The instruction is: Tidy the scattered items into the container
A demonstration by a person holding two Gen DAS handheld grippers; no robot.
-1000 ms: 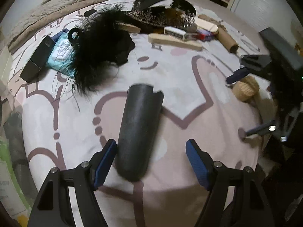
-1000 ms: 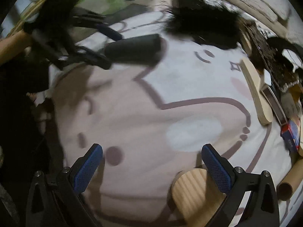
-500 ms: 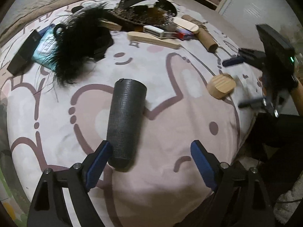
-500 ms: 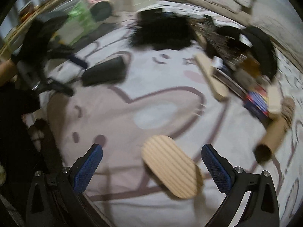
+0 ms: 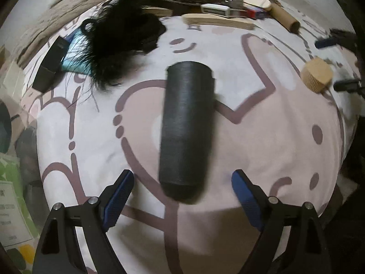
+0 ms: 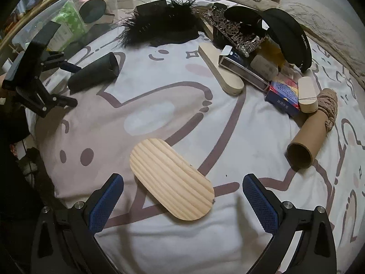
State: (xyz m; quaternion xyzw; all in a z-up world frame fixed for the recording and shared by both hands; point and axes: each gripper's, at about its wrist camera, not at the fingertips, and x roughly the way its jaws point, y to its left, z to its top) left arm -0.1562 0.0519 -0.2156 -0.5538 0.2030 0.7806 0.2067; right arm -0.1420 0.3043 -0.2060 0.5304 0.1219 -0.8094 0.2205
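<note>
On the patterned bedsheet (image 6: pixel 228 137), the left gripper (image 5: pixel 182 196) is open around a black cylinder (image 5: pixel 186 127), and the right gripper (image 6: pixel 182 198) is open before a wooden oval block (image 6: pixel 171 179).

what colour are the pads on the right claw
Blue, with a fine grid texture; the pads show best in the right wrist view.

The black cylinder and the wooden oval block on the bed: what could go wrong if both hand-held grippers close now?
1. The black cylinder lies on its round side on soft bedding; the open left hand-held gripper frames only its near end, so it may roll or tip.
2. The wooden oval block lies flat and skewed between the fingers of the open right hand-held gripper; they may slip over its low edge.
</note>
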